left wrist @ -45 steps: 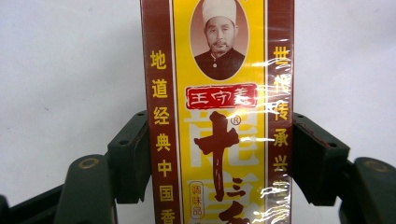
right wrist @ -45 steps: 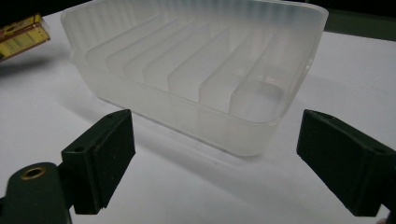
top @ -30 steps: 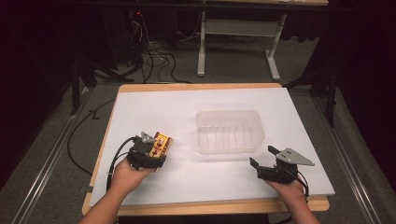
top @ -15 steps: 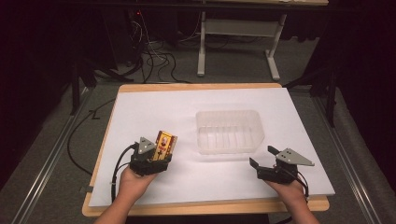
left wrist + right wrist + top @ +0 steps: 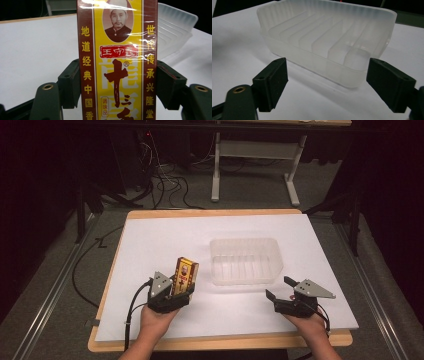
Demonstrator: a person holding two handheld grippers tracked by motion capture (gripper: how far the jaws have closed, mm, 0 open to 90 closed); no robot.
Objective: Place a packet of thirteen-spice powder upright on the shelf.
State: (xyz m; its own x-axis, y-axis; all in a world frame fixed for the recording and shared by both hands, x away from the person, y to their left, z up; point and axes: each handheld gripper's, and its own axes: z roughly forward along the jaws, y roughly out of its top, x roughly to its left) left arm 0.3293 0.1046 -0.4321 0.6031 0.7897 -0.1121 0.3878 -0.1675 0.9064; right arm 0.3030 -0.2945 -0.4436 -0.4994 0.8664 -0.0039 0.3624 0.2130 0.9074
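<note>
In the high view, the left gripper (image 5: 176,296) holds a yellow-and-maroon spice box (image 5: 184,276) upright above the white table (image 5: 150,245), just to the left of the clear plastic tray (image 5: 246,261) and a little nearer the person; the tray itself lies empty. The right gripper (image 5: 280,290) rests low on the table just off the tray's near right corner, nothing in it. In the left gripper view, both black jaws press against the maroon edges of the spice box (image 5: 117,62), which stands straight between them, with the tray's ribbed wall (image 5: 175,27) behind it to the right. In the right gripper view, the right gripper's (image 5: 327,82) jaws have just been closing a little yet stand well apart with nothing between them; the tray (image 5: 324,37) sits just beyond, apart from the pads. The step in hand looks like carrying the box toward the tray. The next move probably calls for bringing the box over the tray's rim, lowering it inside and only then loosening the grip; the right gripper seems placed to steady the tray if it slides.
</note>
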